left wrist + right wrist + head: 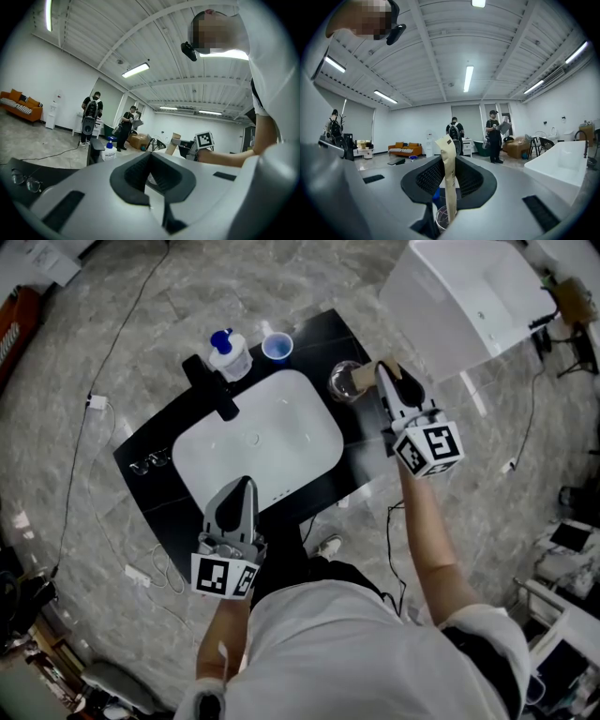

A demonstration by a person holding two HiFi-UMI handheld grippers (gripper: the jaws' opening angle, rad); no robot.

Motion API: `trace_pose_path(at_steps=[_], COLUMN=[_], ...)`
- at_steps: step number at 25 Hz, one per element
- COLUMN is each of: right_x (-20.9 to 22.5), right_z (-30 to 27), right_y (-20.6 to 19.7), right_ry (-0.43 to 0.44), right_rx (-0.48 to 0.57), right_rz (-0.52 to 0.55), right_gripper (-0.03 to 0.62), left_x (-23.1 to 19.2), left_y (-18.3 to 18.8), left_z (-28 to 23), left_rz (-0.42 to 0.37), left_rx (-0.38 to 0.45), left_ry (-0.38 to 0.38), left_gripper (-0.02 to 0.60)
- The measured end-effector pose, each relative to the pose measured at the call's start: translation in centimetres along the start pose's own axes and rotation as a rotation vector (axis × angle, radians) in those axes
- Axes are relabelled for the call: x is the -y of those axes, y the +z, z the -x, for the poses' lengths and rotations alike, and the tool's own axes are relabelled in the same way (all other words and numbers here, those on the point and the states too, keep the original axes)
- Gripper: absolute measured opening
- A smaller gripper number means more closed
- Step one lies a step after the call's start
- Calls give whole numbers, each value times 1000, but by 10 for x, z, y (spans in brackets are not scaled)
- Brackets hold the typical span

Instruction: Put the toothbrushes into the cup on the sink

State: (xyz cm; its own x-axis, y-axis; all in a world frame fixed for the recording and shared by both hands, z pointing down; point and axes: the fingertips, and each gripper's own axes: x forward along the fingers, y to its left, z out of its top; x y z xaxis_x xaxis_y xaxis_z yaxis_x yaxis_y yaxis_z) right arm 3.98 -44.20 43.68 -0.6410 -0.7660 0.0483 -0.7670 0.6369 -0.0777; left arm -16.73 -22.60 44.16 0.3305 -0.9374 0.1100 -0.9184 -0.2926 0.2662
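So the right gripper (386,381) was pinching a toothbrush (449,178), the kind that comes in a tan paper sleeve. The claw was squeezed onto the sleeve about halfway down, with the packet standing upright and its top poking out above the jaws. Right under it sat the clear cup (345,381) on the black counter (323,334), just off the right end of the white sink (258,442). In the right gripper view the bottom end of the packet lined up with the mouth of the cup (440,219) and looked like it was dipping inside the rim, but I couldn't say for sure that it touched the glass.

The left gripper (236,493) was hanging over the near edge of the sink, well away from the cup. Its claw was spread with nothing between the pads, just a bit of white basin showing through the gap.

Other stuff on the counter: a black faucet (211,385) behind the basin, a soap pump bottle (230,354) with a blue top right next to it, and a small blue cup (277,346) just beside that. A pair of glasses (150,463) lay at the far left end. A big white tub (469,296) stood off past the right side of the counter.
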Motion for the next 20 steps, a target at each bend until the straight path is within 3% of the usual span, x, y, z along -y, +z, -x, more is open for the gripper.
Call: trace_pose_path(at_steps=[20], right_x=[6], right_z=[-23], right_y=[-45], right_ry=[-51], right_rx=[-45], right_rz=[-64], right_gripper=[87], left_x=[-18], left_y=[-10], left_z=[-8], left_rz=[16], left_rx=[-38], left_ry=[-1], left_gripper=[2])
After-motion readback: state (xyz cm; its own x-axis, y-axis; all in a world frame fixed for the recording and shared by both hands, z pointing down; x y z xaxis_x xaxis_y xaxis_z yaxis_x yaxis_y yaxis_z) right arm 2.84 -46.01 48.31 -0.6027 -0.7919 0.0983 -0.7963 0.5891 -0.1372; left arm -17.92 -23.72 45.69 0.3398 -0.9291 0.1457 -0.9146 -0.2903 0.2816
